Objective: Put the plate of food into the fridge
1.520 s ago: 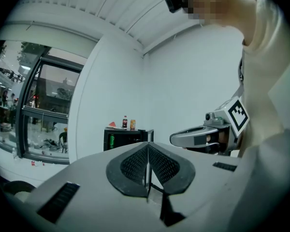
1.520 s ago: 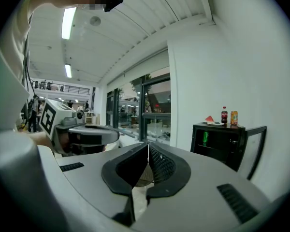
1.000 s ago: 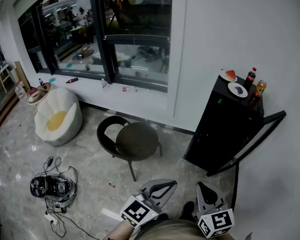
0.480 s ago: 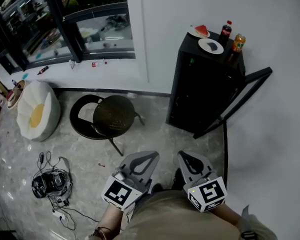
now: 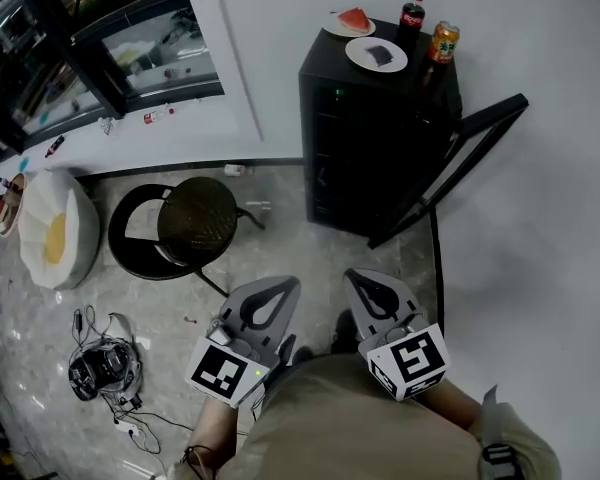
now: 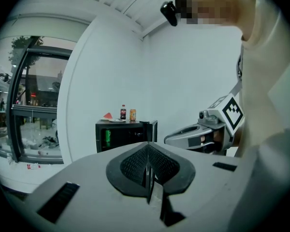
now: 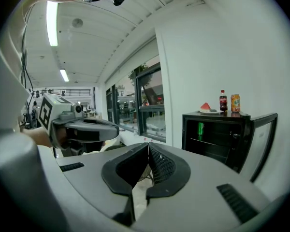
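While the fridge (image 5: 380, 138) stands with its door (image 5: 492, 111) open, plate of watermelon (image 5: 350, 20) and plate of dark food (image 5: 376, 55) on its top beside bottle (image 5: 411, 13) and can (image 5: 441, 41), left gripper (image 5: 278, 290) and right gripper (image 5: 360, 280) well short of it, both pairs of jaws together, empty

fridge (image 5: 370, 138): black; door open | watermelon plate (image 5: 348, 23); dark-food plate (image 5: 376, 55): both flat on fridge top

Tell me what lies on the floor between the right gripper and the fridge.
Only bare tiled floor; the head view shows nothing between the right gripper and the fridge, whose door hangs open.
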Tool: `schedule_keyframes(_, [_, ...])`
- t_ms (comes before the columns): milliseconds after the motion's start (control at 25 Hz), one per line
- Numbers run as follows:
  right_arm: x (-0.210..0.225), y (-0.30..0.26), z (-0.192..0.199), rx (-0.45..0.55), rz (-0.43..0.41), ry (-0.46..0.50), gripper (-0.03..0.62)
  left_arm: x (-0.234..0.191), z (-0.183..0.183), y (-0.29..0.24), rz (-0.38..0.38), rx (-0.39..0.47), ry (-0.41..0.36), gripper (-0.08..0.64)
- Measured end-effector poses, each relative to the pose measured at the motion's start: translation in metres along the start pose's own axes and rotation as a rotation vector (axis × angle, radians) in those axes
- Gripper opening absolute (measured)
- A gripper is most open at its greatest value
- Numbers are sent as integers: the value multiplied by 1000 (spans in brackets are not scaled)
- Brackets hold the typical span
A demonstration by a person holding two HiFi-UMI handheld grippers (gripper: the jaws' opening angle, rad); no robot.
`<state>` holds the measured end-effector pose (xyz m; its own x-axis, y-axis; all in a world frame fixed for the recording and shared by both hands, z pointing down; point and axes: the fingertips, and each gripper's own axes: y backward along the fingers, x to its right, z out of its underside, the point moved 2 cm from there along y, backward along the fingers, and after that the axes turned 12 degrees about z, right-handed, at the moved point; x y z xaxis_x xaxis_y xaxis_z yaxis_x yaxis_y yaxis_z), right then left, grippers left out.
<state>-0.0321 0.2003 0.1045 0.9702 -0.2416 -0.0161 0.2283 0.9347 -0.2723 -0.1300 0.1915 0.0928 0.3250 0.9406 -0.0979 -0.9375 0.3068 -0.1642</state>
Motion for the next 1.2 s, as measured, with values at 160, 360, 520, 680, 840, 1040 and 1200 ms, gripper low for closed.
schedule_keyframes(160, [31, -7, -3, -3, 0, -6, 21, -3, -12, -28, -4, 1, -10, 11])
schedule_keyframes(360, [65, -13, -6, 5, 3, -16, 21, -6, -24, -55, -17, -7, -36, 11])
schedule_keyframes(520, [88, -19, -4, 4, -15, -27, 21, -7, -28, -76, -31, -33, -39, 11])
schedule_keyframes(680, [107, -22, -3, 12, -38, -31, 21, -6, -35, -96, -43, -47, -62, 11])
schedule_keyframes(840, [129, -24, -2, 18, -37, -29, 21, -3, -37, -119, -36, -64, -76, 11])
schedule_keyframes(1040, [145, -28, 3, 4, -34, -44, 21, -6, -39, -136, -23, -78, -77, 11])
schedule_keyframes(1200, [150, -35, 2, 6, -20, -41, 21, -16, -35, -139, -19, -81, -72, 11])
